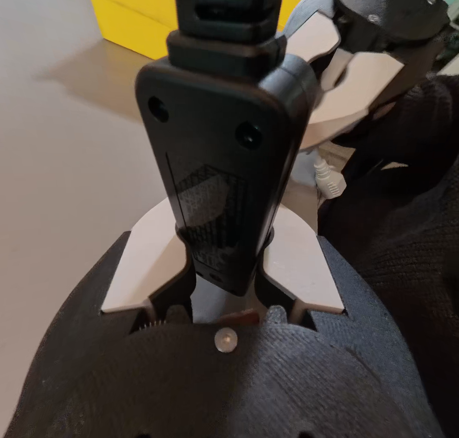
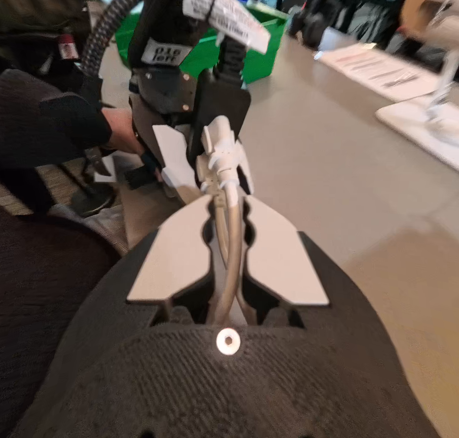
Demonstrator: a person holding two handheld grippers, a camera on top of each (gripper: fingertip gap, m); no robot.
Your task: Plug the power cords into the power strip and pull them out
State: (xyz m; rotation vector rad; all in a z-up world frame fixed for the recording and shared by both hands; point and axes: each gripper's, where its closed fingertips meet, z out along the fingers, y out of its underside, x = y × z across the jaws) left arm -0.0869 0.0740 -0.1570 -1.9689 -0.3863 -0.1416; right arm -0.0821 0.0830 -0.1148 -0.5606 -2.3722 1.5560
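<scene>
Power strip (image 1: 218,157) clamped at its tail end in left gripper (image 1: 223,259); right gripper (image 2: 227,217) closed loosely around white cords (image 2: 232,239) just behind plugs (image 2: 218,147) seated in strip; regrip nearer plugs, pull straight along prong axis, brace strip.

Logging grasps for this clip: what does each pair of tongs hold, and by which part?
The left tongs clamp the black power strip at its narrow near end. The right tongs close around the white cords just behind their plugs.
</scene>
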